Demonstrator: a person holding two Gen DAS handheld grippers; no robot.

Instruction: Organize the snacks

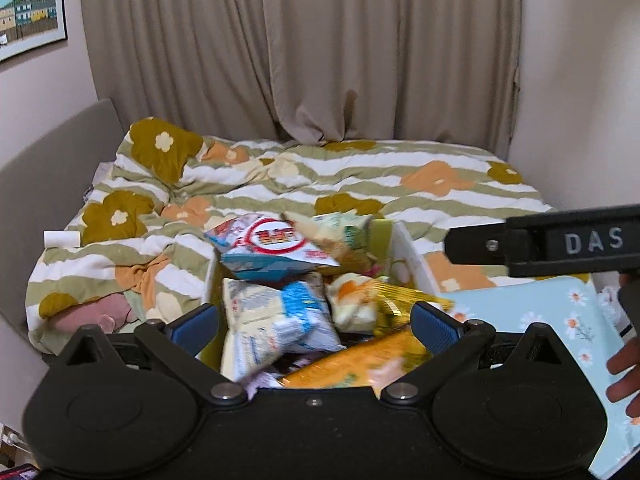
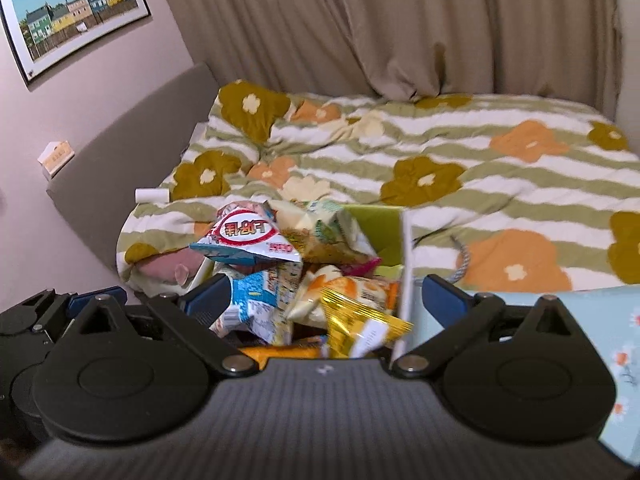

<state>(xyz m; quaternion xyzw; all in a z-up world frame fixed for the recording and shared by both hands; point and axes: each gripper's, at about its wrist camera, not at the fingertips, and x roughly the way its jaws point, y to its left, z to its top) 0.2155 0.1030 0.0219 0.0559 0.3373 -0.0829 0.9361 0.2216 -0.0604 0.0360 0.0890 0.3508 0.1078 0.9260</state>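
Note:
A white box (image 1: 412,248) with a green inside stands on the bed, heaped with several snack packets. On top lies a blue-and-white packet with a red ring (image 1: 272,248) (image 2: 248,236). Nearer are a white-and-blue packet (image 1: 276,328) (image 2: 260,300), a blurred gold packet (image 1: 396,304) (image 2: 360,320) and an orange packet (image 1: 352,364). My left gripper (image 1: 316,328) hangs open over the near end of the box, its pads clear of the packets. My right gripper (image 2: 328,300) is wide open above the same heap, holding nothing. The box wall (image 2: 406,264) runs just inside its right finger.
The bed's floral quilt (image 1: 360,184) lies behind the box, with beige curtains beyond. A light blue flowered board (image 1: 560,320) (image 2: 616,320) lies right of the box. A pink plush (image 1: 100,316) and a small white roll (image 1: 60,239) lie at left. A person's fingers (image 1: 624,380) show at the right edge.

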